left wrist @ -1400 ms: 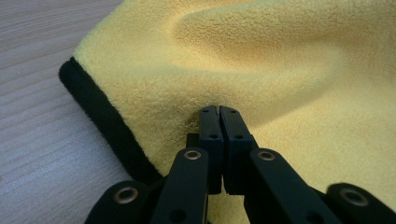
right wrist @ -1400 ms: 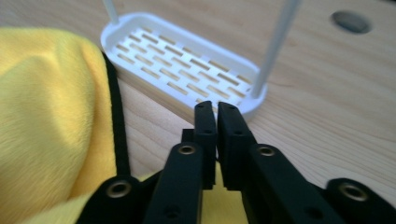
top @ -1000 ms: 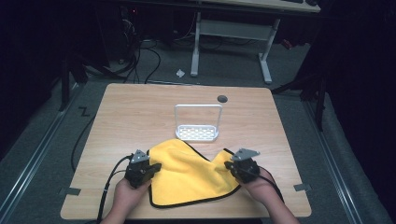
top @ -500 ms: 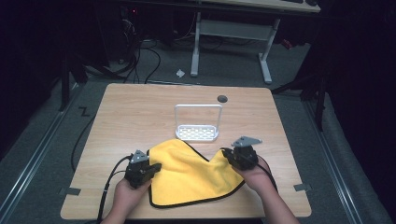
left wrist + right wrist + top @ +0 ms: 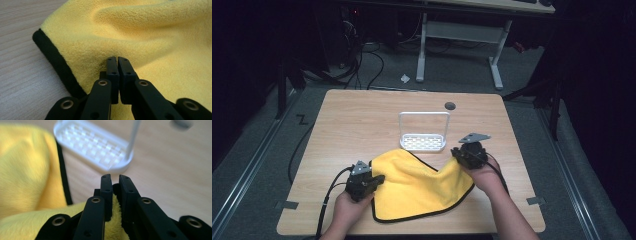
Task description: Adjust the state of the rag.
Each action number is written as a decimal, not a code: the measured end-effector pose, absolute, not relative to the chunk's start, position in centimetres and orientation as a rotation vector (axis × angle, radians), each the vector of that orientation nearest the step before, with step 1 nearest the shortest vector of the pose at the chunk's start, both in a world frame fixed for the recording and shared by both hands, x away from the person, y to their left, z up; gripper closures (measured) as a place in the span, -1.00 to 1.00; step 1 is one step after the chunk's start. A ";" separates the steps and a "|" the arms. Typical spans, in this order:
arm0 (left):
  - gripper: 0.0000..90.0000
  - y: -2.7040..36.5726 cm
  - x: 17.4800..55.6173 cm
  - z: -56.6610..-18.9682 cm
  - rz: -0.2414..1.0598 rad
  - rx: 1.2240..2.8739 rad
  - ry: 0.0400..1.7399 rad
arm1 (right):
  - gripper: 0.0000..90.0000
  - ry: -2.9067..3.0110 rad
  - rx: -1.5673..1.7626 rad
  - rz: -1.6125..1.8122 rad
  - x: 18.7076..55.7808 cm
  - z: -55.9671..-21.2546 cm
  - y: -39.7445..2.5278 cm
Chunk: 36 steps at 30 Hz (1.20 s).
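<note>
While both hands are working at the table [image 5: 362, 115], the yellow cloth [image 5: 417, 182] is lying on its near half w/ a black-trimmed edge, just in front of the white rack [image 5: 423, 135]. L gripper [image 5: 373, 181] is sitting at the cloth's left edge, jaws pressed together & pinching the fabric just inside the trim [image 5: 53, 63]. R gripper [image 5: 458, 154] is pinching the cloth's right corner, jaws closed on a bit of fabric, and is holding that corner raised off the wood, near the rack's right end.
</note>
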<state>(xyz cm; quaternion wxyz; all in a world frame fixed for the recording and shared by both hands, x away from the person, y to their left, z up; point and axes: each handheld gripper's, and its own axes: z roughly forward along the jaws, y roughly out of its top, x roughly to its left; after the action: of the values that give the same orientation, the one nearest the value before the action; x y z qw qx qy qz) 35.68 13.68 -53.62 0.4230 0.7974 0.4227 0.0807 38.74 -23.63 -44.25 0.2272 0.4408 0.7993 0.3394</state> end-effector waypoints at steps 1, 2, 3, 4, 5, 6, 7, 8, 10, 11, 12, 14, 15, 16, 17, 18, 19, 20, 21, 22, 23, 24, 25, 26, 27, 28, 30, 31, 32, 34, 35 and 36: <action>0.94 13.7 35.7 -53.6 0.203 1.996 1.058 | 0.84 2.163 1.204 0.968 38.2 -43.1 -24.3; 0.94 13.7 35.7 -53.6 0.202 1.996 1.058 | 0.84 2.119 1.202 0.991 37.6 -42.1 -24.9; 0.95 13.7 35.7 -53.6 0.202 1.996 1.058 | 0.84 2.085 1.193 1.008 37.0 -41.2 -25.6; 0.95 13.7 35.7 -53.6 0.202 1.995 1.059 | 0.84 2.062 1.191 1.013 36.5 -40.6 -26.3; 0.95 13.7 35.7 -53.6 0.200 1.995 1.058 | 0.83 2.048 1.185 1.004 35.9 -40.2 -26.8; 0.95 13.7 35.7 -53.6 0.200 1.995 1.058 | 0.83 2.048 1.185 1.004 35.9 -40.2 -26.8; 0.95 13.6 35.6 -53.6 0.208 1.997 1.054 | 0.82 2.052 1.188 1.000 35.0 -40.4 -27.6; 0.95 13.6 35.6 -53.6 0.208 1.997 1.054 | 0.82 2.052 1.188 1.000 35.0 -40.4 -27.6; 0.95 13.6 35.6 -53.6 0.210 1.997 1.055 | 0.82 2.080 1.185 0.938 33.8 -42.1 -28.0; 0.95 13.6 35.6 -53.6 0.207 1.997 1.057 | 0.82 2.108 1.228 0.907 33.1 -44.5 -28.2; 0.95 13.6 35.6 -53.6 0.207 1.998 1.057 | 0.82 2.127 1.256 0.901 32.7 -45.7 -28.3; 0.95 13.6 35.6 -53.6 0.207 1.996 1.058 | 0.82 2.157 1.303 0.890 32.2 -47.8 -28.6; 0.95 13.6 35.6 -53.6 0.207 1.996 1.058 | 0.82 2.157 1.303 0.890 32.2 -47.8 -28.6; 0.95 13.6 35.6 -53.6 0.209 1.999 1.058 | 0.82 2.177 1.340 0.881 31.7 -49.3 -28.7; 0.95 13.6 35.6 -53.6 0.209 1.998 1.058 | 0.82 2.187 1.349 0.874 31.5 -49.9 -28.7; 0.95 13.6 35.6 -53.6 0.209 1.999 1.058 | 0.82 2.200 1.358 0.863 31.2 -50.4 -28.7; 0.95 13.6 35.7 -53.6 0.207 1.999 1.058 | 0.82 2.211 1.361 0.850 31.0 -50.8 -28.6; 0.95 13.6 35.7 -53.6 0.203 1.999 1.060 | 0.81 2.225 1.359 0.832 30.8 -51.1 -28.5; 0.95 13.6 35.7 -53.6 0.203 1.999 1.060 | 0.81 2.232 1.350 0.823 30.6 -51.4 -28.5; 0.95 13.6 35.7 -53.6 0.207 2.000 1.057 | 0.81 2.228 1.349 0.838 30.5 -51.6 -28.5; 0.95 13.6 35.7 -53.6 0.208 2.000 1.058 | 0.80 2.226 1.370 0.851 30.3 -51.6 -28.6; 0.95 13.6 35.7 -53.6 0.208 2.000 1.057 | 0.80 2.224 1.376 0.853 30.2 -51.6 -28.6; 0.95 13.6 35.7 -53.6 0.209 2.001 1.058 | 0.79 2.223 1.376 0.857 29.9 -51.6 -28.6; 0.95 13.6 35.7 -53.6 0.212 2.001 1.060 | 0.79 2.221 1.377 0.862 29.7 -51.6 -28.6; 0.95 13.7 35.7 -53.5 0.218 2.003 1.061 | 0.78 2.223 1.380 0.868 29.5 -51.6 -28.6; 0.95 13.7 35.7 -53.5 0.231 2.007 1.061 | 0.77 2.228 1.386 0.872 29.3 -51.6 -28.5; 0.95 13.9 35.9 -53.5 0.233 1.999 1.076 | 0.67 2.233 1.381 0.895 28.9 -51.4 -28.4; 0.95 14.0 36.1 -53.5 0.227 1.994 1.087 | 0.63 2.218 1.377 0.914 28.8 -51.2 -28.5; 0.95 14.0 36.1 -53.5 0.237 1.992 1.095 | 0.59 2.200 1.385 0.933 28.9 -50.8 -28.6; 0.92 13.7 35.7 -53.1 0.255 2.006 1.094 | 0.56 2.158 1.382 0.944 29.6 -49.9 -28.8; 0.88 13.7 35.7 -53.1 0.255 2.006 1.094 | 0.56 2.158 1.382 0.944 29.6 -49.9 -28.8; 0.83 13.2 34.9 -52.4 0.244 2.000 1.068 | 0.53 2.125 1.399 0.954 30.4 -49.3 -29.3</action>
<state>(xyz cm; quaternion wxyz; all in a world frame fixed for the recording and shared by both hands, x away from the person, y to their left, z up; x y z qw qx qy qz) 34.85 13.22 -52.40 0.4174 0.7970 0.4256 0.0973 30.45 -29.27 -49.32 0.2107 0.5033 0.7644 0.3434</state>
